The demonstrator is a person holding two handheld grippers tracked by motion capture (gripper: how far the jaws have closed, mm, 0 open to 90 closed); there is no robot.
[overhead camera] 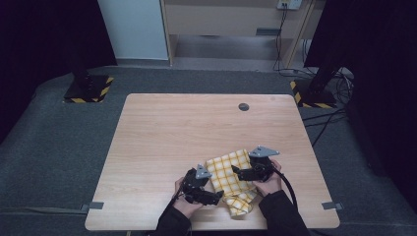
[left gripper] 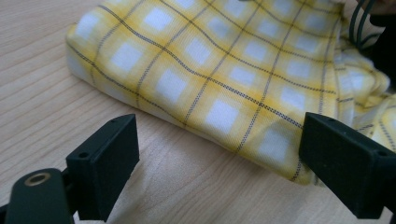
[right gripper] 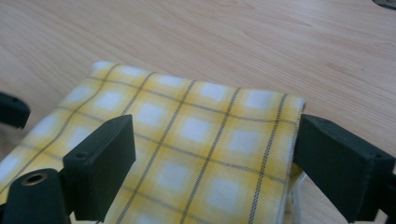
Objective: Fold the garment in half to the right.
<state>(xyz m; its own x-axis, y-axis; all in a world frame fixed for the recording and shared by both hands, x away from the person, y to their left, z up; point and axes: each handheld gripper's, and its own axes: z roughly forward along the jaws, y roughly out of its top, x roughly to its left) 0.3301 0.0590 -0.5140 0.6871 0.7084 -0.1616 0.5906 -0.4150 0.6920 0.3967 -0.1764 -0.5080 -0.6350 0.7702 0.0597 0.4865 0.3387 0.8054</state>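
Pale wood grain covers the table (overhead camera: 162,142), which stands on grey carpet with dark curtains at both sides and a light cabinet behind. Near the person's edge lies a yellow checked cloth (overhead camera: 232,179), folded flat at its far part and bunched into loose folds at the near right corner.

Both grippers flank it. From the left gripper (left gripper: 219,163) the cloth lies just ahead, its folded edge running across between the 2 jaws, which stand wide apart and clamp nothing; the right-hand jaw sits close against the hem, though I cannot tell whether it touches. The right gripper (right gripper: 212,163) hangs over the cloth's flat part, jaws likewise spread wide with fabric beneath them, not pinched.

Judging by this stance, the 2 tools seem set on opposite sides so that each can take an edge or corner for folding or straightening; the crumpled corner looks like the part needing attention.

No containers are on the table; a small dark round disc (overhead camera: 243,106) sits well beyond both grippers.
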